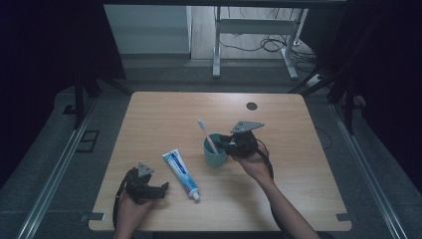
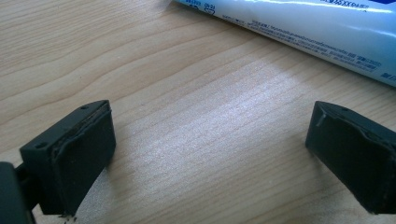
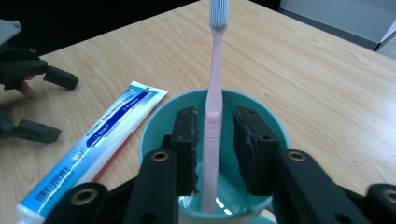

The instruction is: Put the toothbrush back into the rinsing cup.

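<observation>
Your right gripper (image 3: 215, 149) sits over the teal cup (image 3: 264, 119), its jaws narrowed to either side of the pink toothbrush (image 3: 215, 84) handle with a thin gap on each side, not clamped. The toothbrush stands in the cup near the table's (image 1: 164, 114) middle, head up and leaning away from your right hand. Your left gripper (image 2: 210, 154) rests low near the front edge, jaws wide over bare wood, with the toothpaste tube (image 1: 180, 173) lying just beside it, between it and the cup.
</observation>
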